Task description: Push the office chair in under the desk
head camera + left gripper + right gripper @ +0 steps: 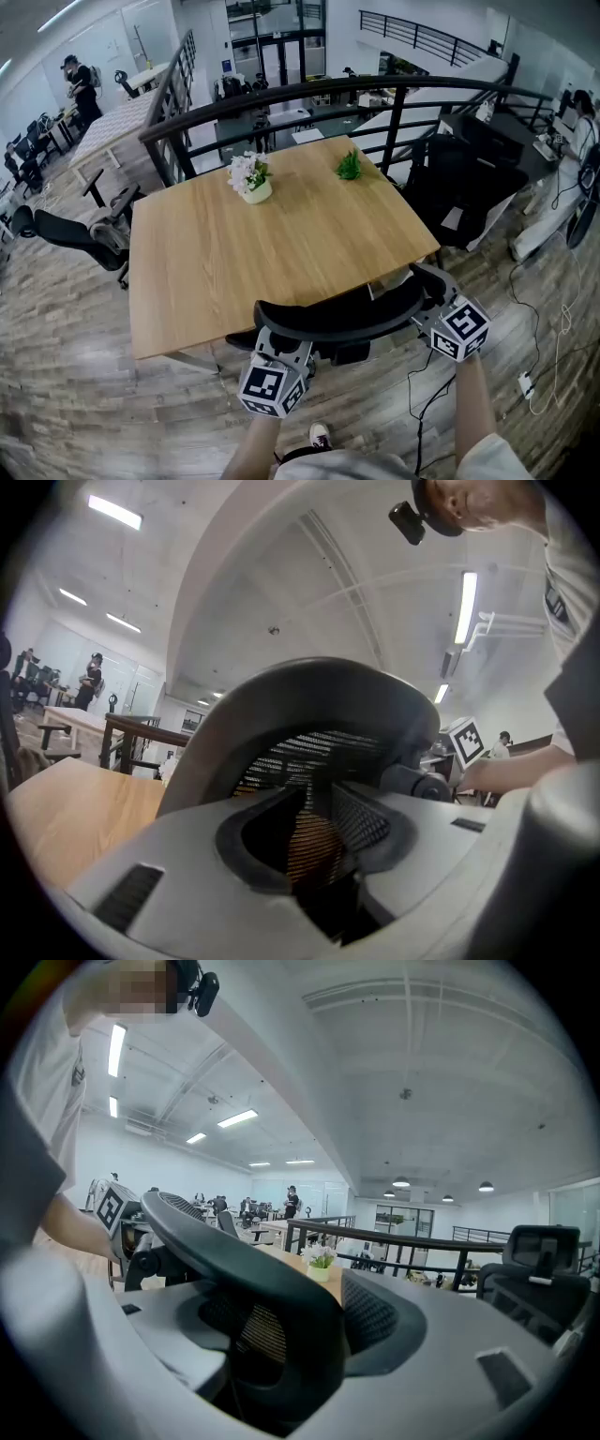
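Office chair (347,317) in left tongs (314,834), right tongs (314,1335) (desk (234,272) whole only overhead)

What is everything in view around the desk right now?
office chair: one, black, at desk's near edge
desk: one, light wood top, centre
flower pot: one, white with white flowers, far side of the desk
green plant: one, small, right of the pot
railing: one, black, behind the desk
spare chair: one, black, left of the desk
cables: black, floor at right
left gripper: grey, clamped on backrest rim
right gripper: grey, clamped on backrest rim
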Demonstrator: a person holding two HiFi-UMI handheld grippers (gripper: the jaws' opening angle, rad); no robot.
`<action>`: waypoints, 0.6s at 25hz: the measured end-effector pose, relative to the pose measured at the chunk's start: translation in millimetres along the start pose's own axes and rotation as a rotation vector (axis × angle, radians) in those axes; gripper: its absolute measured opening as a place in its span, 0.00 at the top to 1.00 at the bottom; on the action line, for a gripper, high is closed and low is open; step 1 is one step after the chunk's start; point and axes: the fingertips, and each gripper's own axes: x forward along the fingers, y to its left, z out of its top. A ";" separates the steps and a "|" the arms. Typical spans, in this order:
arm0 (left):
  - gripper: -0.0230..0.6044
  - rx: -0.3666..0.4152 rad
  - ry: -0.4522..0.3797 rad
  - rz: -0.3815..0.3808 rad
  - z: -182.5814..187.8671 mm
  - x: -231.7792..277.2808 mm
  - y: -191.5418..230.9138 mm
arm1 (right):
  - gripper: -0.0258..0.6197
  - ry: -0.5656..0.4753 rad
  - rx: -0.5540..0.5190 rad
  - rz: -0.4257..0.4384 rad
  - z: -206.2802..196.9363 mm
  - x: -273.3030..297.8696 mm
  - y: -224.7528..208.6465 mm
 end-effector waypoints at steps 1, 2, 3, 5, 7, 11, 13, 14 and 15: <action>0.71 -0.002 0.002 -0.006 -0.2 2.7 -1.0 | 0.49 -0.005 0.003 0.005 -0.8 0.4 -3.7; 0.71 -0.005 0.004 -0.012 -0.5 5.5 -2.1 | 0.49 -0.008 0.005 0.009 -1.2 0.8 -7.4; 0.71 -0.007 0.007 -0.018 -0.8 8.2 -3.2 | 0.49 -0.009 0.005 0.012 -1.1 1.2 -10.8; 0.71 -0.005 0.014 -0.025 -1.0 12.9 -5.2 | 0.49 -0.015 0.005 0.014 -1.1 1.8 -16.7; 0.71 0.004 0.015 -0.020 0.3 17.3 -5.9 | 0.49 -0.027 0.005 0.020 -1.1 3.0 -22.8; 0.74 0.005 0.019 0.016 -1.5 25.8 -5.7 | 0.49 -0.035 -0.007 0.047 -1.9 5.6 -33.5; 0.74 0.010 0.021 0.037 -2.6 31.1 -6.4 | 0.49 -0.039 -0.007 0.065 -4.5 6.9 -40.1; 0.74 0.016 0.024 0.050 -2.0 34.1 -6.1 | 0.49 -0.041 -0.008 0.076 -4.2 8.5 -43.3; 0.75 0.019 0.029 0.064 -1.5 37.1 -6.0 | 0.49 -0.042 -0.009 0.088 -3.8 10.0 -46.1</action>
